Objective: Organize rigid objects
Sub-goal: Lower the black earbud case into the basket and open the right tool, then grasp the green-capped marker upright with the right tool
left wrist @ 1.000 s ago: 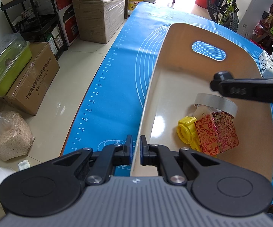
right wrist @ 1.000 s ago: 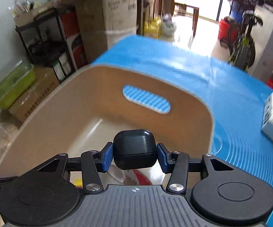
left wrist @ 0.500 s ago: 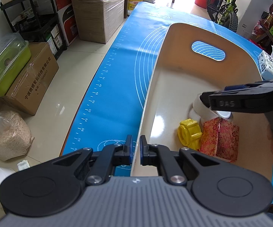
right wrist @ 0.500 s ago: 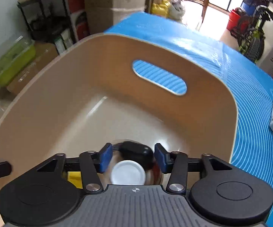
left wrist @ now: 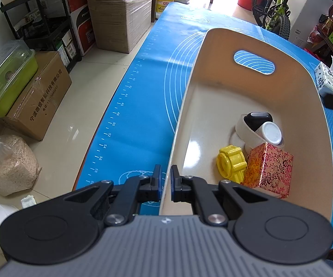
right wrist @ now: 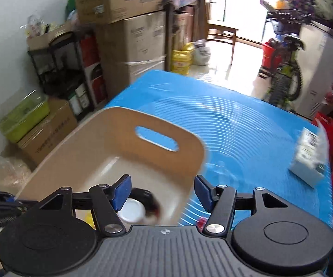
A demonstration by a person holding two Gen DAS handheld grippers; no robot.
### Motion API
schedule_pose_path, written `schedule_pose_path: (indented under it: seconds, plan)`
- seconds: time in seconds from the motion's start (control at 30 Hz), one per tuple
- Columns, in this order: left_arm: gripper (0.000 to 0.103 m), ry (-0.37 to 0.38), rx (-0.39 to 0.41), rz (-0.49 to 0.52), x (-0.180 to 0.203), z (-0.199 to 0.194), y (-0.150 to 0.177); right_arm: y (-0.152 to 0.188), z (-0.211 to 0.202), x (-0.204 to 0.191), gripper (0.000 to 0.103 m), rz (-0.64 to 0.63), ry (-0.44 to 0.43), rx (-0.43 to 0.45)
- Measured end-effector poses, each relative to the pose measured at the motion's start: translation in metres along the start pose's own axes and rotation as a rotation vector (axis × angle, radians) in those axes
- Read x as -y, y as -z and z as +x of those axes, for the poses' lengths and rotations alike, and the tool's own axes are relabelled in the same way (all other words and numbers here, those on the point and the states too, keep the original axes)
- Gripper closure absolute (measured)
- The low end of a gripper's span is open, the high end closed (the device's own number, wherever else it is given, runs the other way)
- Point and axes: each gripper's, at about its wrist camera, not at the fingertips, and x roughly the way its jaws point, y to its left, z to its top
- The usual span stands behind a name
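Note:
A beige bin (left wrist: 212, 106) with a handle slot stands on the blue mat (left wrist: 148, 97). Inside lie a black case (left wrist: 257, 118), a white-capped bottle (left wrist: 270, 133), a tape roll (left wrist: 243, 129), a yellow part (left wrist: 231, 164) and a red patterned box (left wrist: 269, 169). My left gripper (left wrist: 165, 182) is shut on the bin's near left wall. My right gripper (right wrist: 163, 192) is open and empty above the bin's right rim (right wrist: 198, 152); the black case (right wrist: 143, 195) and white cap (right wrist: 130, 210) show below it.
A white tissue pack (right wrist: 309, 159) lies on the mat to the right of the bin. Cardboard boxes (left wrist: 118, 11), a black shelf (left wrist: 46, 27) and a green container (left wrist: 7, 76) stand on the floor to the left. A bicycle (left wrist: 277, 11) stands at the back.
My right gripper opened and let the black case drop into the bin, then rose and drew back to the right. The left gripper kept its hold on the bin wall.

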Motion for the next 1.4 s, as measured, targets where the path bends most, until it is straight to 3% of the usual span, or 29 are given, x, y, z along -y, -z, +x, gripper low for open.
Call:
schedule_pose_path:
  seconds: [0.3,0.53,0.77,1.07,1.1,1.4]
  plan:
    - [0.094,-0.002,0.000,-0.003,0.002,0.001,0.000,0.055,0.016,0.065,0.035,0.069,0.162,-0.094]
    - [0.094,-0.002,-0.001,-0.003,0.002,0.001,0.000,0.092,0.054,0.092,0.038,0.171,0.173,-0.168]
    - [0.094,-0.002,0.000,-0.003,0.002,0.001,0.000,0.096,0.079,0.090,0.041,0.191,0.165,-0.168]
    - [0.094,-0.001,0.000,-0.003,0.002,0.001,0.000,0.100,0.102,0.084,0.062,0.210,0.155,-0.193]
    - [0.094,-0.001,0.000,-0.003,0.002,0.001,0.000,0.101,0.102,0.084,0.069,0.214,0.151,-0.195]
    - [0.094,-0.003,0.000,-0.002,0.002,0.001,0.000,0.101,0.086,0.081,0.070,0.207,0.164,-0.138]
